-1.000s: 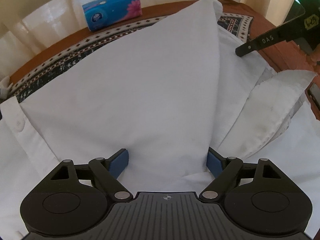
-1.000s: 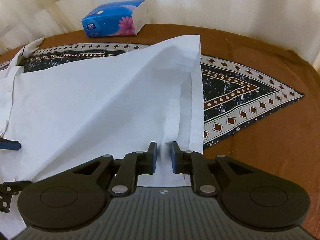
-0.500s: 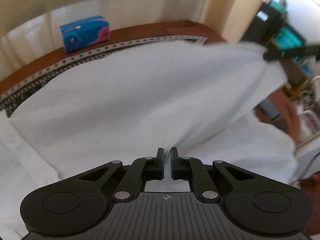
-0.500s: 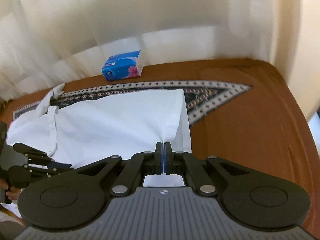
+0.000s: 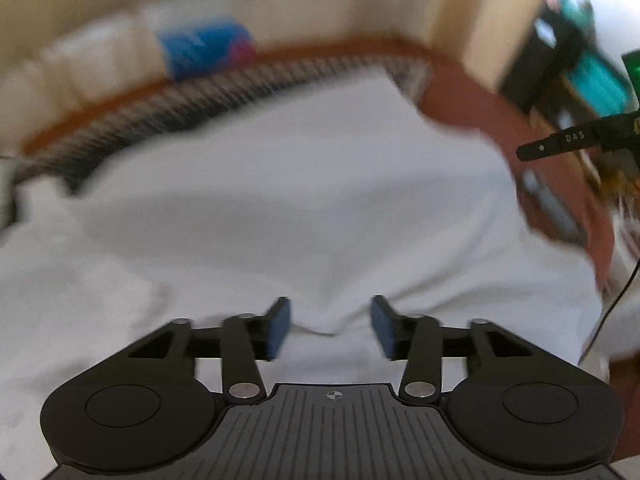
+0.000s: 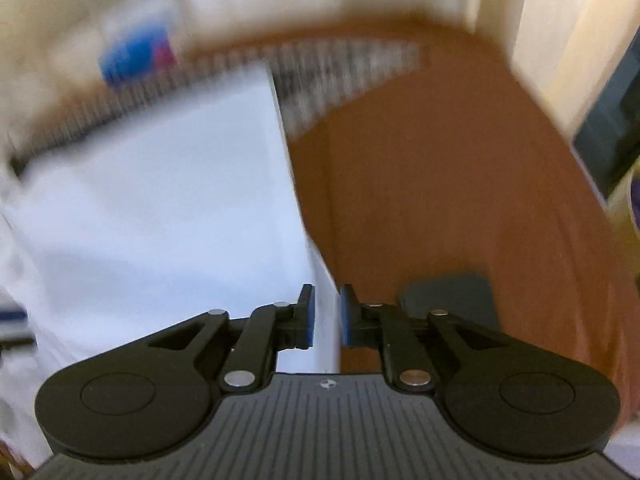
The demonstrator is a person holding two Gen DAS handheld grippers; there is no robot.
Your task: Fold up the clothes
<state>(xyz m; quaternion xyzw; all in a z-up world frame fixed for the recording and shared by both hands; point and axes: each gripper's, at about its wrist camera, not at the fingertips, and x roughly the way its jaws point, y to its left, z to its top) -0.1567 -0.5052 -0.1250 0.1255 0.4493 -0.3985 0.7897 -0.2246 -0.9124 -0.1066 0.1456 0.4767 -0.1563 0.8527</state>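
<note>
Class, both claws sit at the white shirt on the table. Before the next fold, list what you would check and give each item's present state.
1. Left claw released: ok, fingers apart, a hump of the white shirt between them.
2. Right claw released: ok, open with a narrow gap, straddling the shirt's right edge.
3. Shirt lying flat: not ok, it bunches at the left claw.
4. Right edge straight: ok, a clean line.
5. Tissue box clear of the shirt: ok, at the table's far edge.
6. Images sharp enough to aim: not ok, both blurred.
</note>
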